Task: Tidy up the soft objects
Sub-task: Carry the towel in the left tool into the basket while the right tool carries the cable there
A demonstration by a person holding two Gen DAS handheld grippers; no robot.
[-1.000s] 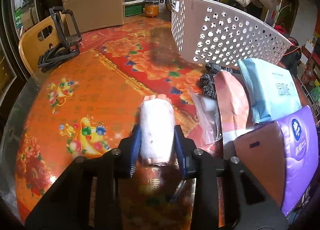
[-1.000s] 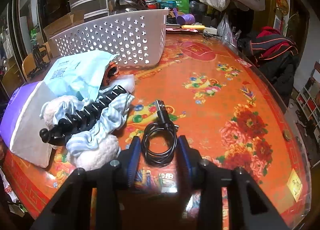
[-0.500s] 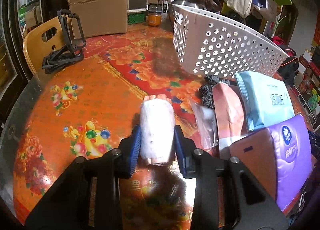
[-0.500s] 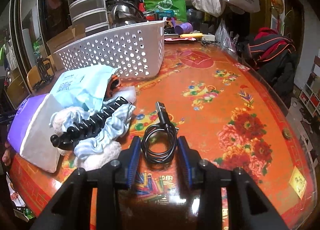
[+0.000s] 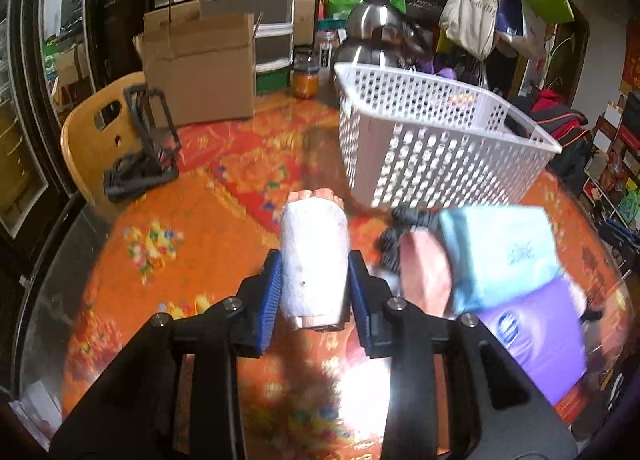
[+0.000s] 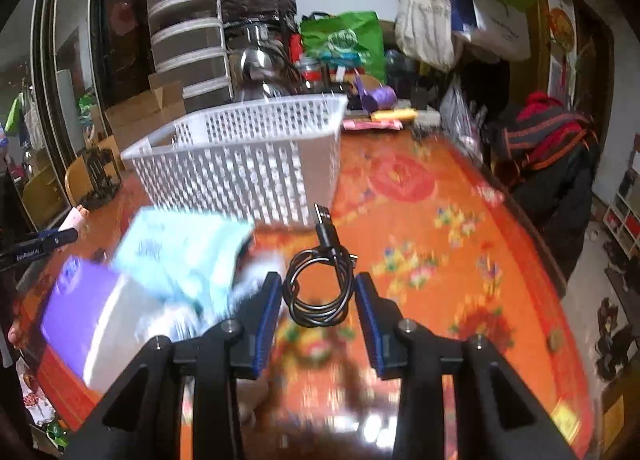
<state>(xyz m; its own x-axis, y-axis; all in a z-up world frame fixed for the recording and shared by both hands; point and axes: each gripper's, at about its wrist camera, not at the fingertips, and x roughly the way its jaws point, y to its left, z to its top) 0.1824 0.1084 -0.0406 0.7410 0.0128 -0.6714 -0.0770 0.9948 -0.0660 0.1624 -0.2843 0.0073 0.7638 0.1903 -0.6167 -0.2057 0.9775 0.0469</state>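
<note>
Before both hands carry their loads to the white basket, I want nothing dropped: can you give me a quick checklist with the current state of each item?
1. Left tool clamped on the white roll: ok.
2. Right tool clamped on the coiled black cable: ok.
3. White basket upright, top open: ok.
4. Path to the basket clear of the blue pack: ok.
5. Room inside the basket: cannot tell.
6. Cable counts as soft: cannot tell.
</note>
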